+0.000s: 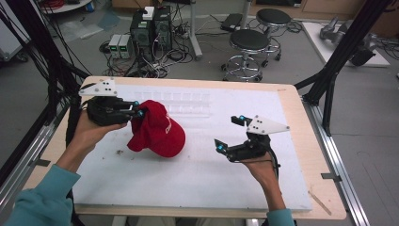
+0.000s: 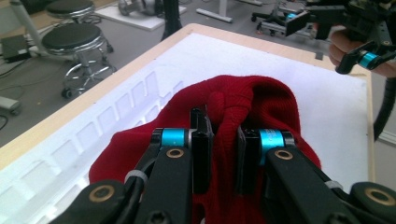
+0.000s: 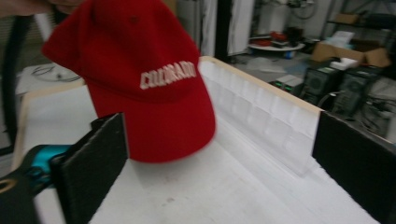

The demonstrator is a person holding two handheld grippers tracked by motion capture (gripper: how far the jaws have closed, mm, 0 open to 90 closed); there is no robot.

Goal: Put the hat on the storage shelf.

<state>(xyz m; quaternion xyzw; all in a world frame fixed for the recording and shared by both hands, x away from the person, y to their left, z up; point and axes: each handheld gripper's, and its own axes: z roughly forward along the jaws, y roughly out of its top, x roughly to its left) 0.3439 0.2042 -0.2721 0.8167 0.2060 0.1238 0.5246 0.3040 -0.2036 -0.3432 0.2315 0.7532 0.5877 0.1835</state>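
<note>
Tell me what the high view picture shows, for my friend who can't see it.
The left gripper pinches a red cap and holds it up over a white table. The right gripper waits open beside it, and two stools stand on the floor behind.

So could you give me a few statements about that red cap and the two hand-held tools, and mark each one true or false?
1. The left tool is pinching the fabric of the red cap. True.
2. The right tool is also holding the cap. False: it stands open, apart from the cap, with nothing between its jaws.
3. The cap carries white lettering on its front. True: the right gripper view shows it.
4. The cap lies flat on the floor beside the stools. False: it is over the white table top, held up at one side by the left tool.
5. A clear plastic tray lies on the table behind the cap. True.
</note>
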